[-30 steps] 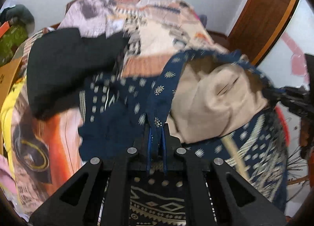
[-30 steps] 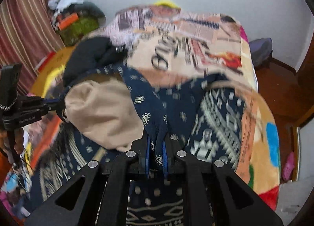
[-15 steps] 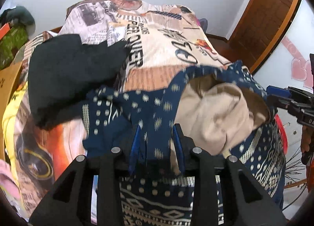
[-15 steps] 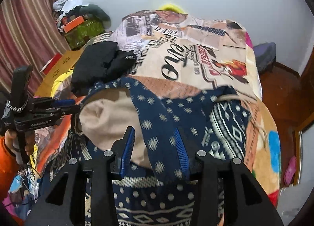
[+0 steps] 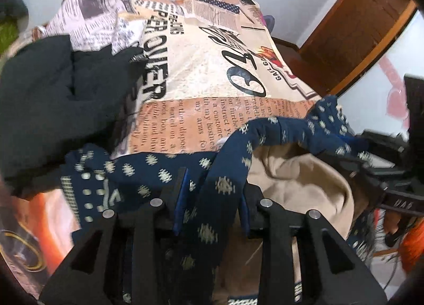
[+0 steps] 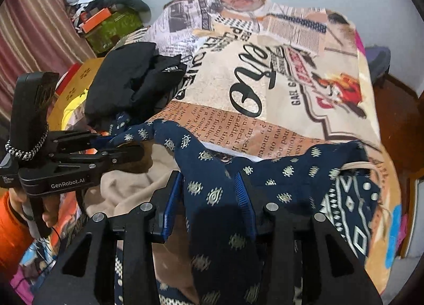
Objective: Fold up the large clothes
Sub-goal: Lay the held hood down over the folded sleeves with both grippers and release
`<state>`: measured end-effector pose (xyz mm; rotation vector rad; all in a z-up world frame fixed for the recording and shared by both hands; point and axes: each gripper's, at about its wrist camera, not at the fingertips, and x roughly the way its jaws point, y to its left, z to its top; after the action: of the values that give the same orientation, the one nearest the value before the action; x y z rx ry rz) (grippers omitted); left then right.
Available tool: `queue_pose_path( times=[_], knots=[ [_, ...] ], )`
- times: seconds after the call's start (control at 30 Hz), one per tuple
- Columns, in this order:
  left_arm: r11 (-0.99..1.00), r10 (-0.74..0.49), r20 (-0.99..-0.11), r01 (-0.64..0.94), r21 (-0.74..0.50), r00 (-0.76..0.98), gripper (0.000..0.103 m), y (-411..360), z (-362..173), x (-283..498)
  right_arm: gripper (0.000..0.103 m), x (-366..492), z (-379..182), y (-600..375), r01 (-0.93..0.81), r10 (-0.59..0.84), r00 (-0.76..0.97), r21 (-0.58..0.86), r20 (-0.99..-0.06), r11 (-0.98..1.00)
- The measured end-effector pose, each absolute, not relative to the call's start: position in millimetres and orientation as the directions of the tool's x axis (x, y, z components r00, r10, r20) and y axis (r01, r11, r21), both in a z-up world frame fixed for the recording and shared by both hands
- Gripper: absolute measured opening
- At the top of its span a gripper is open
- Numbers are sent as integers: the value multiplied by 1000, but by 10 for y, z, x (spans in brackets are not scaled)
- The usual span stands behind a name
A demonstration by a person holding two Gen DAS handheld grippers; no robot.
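A large navy garment with cream patterns (image 5: 159,175) (image 6: 286,172) lies on the bed, its beige lining (image 5: 299,185) (image 6: 127,188) showing. My left gripper (image 5: 212,193) is open, with a navy fold draped between its blue pads. My right gripper (image 6: 209,199) is open too, with a navy fold lying between its pads. The left gripper also shows in the right wrist view (image 6: 111,146), at the garment's left edge. The right gripper shows at the right of the left wrist view (image 5: 384,169).
A black garment (image 5: 61,103) (image 6: 132,82) lies bunched on the bed to the left. The bed has a newspaper-print cover (image 5: 206,66) (image 6: 265,87). A brown wooden door (image 5: 357,26) stands at the right. Clutter and a striped curtain (image 6: 31,26) are at the left.
Both grippers were shut on the navy garment a second ago and have opened. The garment has dropped lower onto the bed and lies looser.
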<state>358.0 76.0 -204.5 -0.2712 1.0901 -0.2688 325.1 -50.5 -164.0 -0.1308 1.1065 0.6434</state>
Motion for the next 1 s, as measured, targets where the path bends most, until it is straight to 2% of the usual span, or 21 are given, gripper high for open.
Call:
queue_pose_path(
  times=[0.07,0.13,0.17,0.2,0.27,0.57,0.77,0.87,0.93,0.97,1.0],
  knots=[
    [917,-381,-820,64,-393,428,32,784,-2073,3626,34,3287,-1666,-523,-527,438,264,252,-860,812],
    [909,-398,-809,64,-412,432,23,782,-2060,3619,17,3289,-1669,-542,-521,460,243,285,-854,805],
    [908,-399,-807,70,-412,435,19,776,-2040,3607,13,3272,-1653,-558,-517,466,246,292,-850,805],
    [911,-397,-805,79,-406,440,13,759,-2005,3578,10,3260,-1632,-571,-516,472,247,297,-846,803],
    [912,-397,-798,101,-397,453,12,727,-1912,3503,8,3199,-1559,-607,-522,496,254,314,-830,793],
    [888,-459,-721,236,-395,520,11,570,-1214,2768,8,2584,-953,-762,-629,568,305,286,-764,723],
    [904,-426,-745,258,-340,514,11,430,-1147,2230,12,2132,-916,-828,-664,545,301,239,-782,709],
    [914,-404,-764,254,-317,503,20,382,-1236,2023,12,1973,-1002,-854,-663,518,315,207,-796,720],
    [918,-394,-778,251,-308,488,32,357,-1319,1900,14,1886,-1076,-881,-656,502,310,201,-807,727],
    [919,-390,-786,253,-302,480,33,344,-1362,1836,16,1856,-1120,-891,-648,492,306,200,-815,735],
    [921,-384,-794,254,-294,472,37,332,-1394,1780,22,1827,-1166,-901,-640,483,297,203,-824,741]
  ],
)
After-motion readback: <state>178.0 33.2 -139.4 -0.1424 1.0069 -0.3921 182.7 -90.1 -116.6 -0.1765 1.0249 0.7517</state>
